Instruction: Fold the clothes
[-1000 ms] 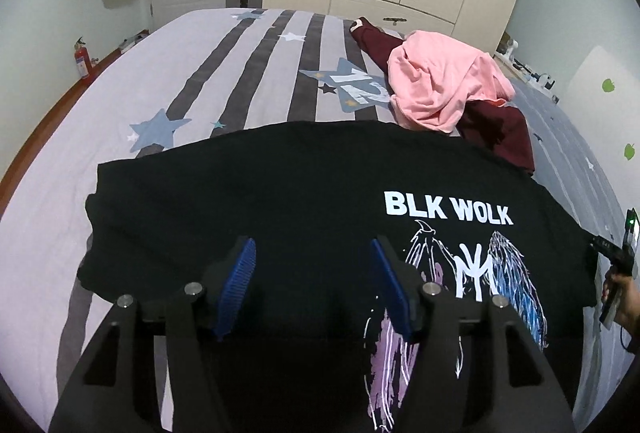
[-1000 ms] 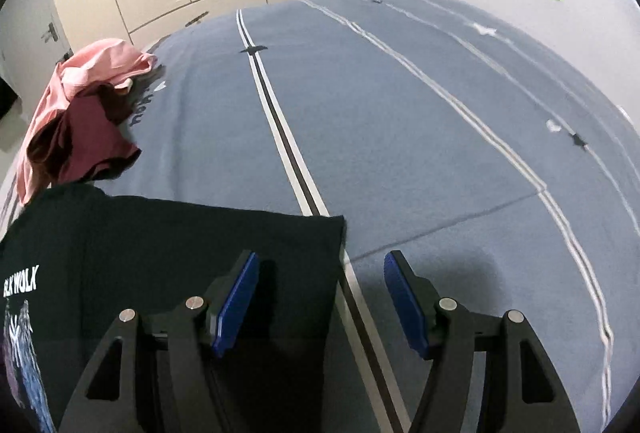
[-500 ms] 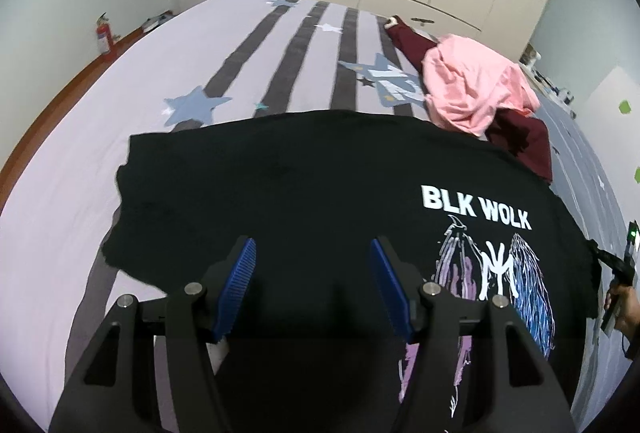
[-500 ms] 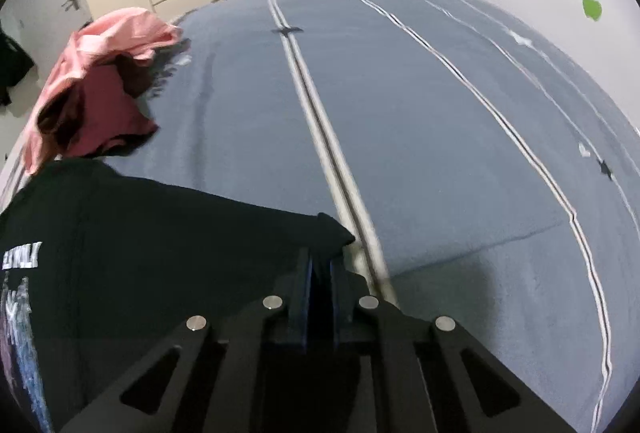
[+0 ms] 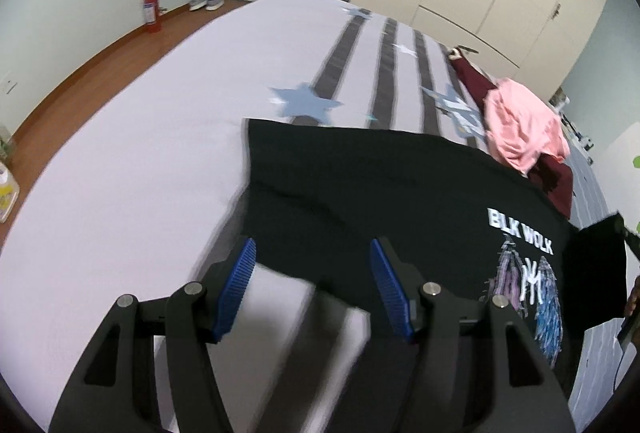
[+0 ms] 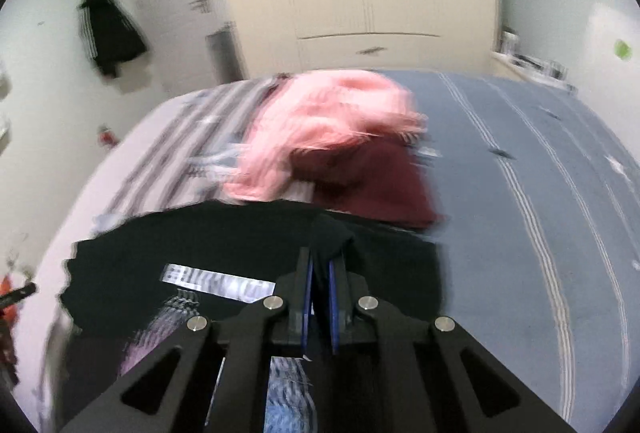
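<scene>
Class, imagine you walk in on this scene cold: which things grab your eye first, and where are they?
First, the black printed T-shirt spread across the near part of the bed, one edge pinched between the shut pads of the right gripper. Beyond it, a crumpled pink garment lies on a maroon one. The left gripper hangs open over the shirt's near-left edge.

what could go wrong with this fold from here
1. The right gripper pinches only a small bunch of the black t-shirt, so the fabric could slip out mid-fold.
2. The left gripper is open at the shirt's other side, holding nothing; that side may drag or wrinkle as the right one pulls.
3. The pink garment and maroon garment lie right beside the shirt and could get snagged.
</scene>
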`<action>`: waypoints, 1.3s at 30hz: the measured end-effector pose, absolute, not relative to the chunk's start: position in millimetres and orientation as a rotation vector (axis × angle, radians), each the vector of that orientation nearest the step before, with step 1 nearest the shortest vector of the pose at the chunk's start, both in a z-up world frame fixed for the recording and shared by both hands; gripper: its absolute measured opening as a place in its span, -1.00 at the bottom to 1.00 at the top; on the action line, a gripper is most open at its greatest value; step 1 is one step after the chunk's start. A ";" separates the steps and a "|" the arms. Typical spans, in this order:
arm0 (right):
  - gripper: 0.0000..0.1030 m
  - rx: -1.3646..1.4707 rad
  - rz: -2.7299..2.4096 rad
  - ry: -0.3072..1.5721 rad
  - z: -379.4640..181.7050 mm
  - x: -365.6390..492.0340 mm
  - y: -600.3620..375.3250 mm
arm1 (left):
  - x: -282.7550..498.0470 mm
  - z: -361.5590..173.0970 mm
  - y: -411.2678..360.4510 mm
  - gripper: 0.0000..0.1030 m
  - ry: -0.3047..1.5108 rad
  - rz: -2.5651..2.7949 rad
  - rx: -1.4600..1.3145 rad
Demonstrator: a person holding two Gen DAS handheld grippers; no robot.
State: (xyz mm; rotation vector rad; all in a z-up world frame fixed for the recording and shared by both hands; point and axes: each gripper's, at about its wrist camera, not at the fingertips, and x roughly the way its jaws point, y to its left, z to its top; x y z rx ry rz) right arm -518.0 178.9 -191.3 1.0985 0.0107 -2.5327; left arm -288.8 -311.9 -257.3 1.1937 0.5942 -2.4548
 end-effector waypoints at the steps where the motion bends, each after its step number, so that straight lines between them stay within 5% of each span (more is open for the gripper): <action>1: -0.88 1.089 -2.495 0.015 -189.2 -516.2 142.8 | -281.1 -256.2 -323.4 0.11 0.594 -2.447 1.192; 11: -0.88 1.128 -2.229 0.005 -206.8 -501.1 -143.7 | -204.5 -254.4 -440.9 0.11 0.661 -2.351 1.132; 23: -0.88 1.201 -2.123 -0.003 -254.1 -494.4 -315.7 | -153.4 -296.0 -489.6 0.11 0.754 -2.270 1.156; 27: -0.80 1.304 -2.021 0.034 -297.6 -498.2 -343.3 | -166.0 -303.4 -479.0 0.11 0.738 -2.302 1.184; 30: -0.57 1.375 -1.971 0.112 -318.7 -503.5 -343.9 | -187.9 -304.7 -466.9 0.11 0.740 -2.332 1.205; 35: -0.10 1.146 -2.062 0.014 -273.5 -501.5 -271.9 | -232.8 -299.2 -437.3 0.11 0.695 -2.443 1.234; 39: -0.10 1.090 -2.193 0.036 -255.5 -504.1 -185.8 | -275.1 -291.7 -413.4 0.11 0.631 -2.549 1.231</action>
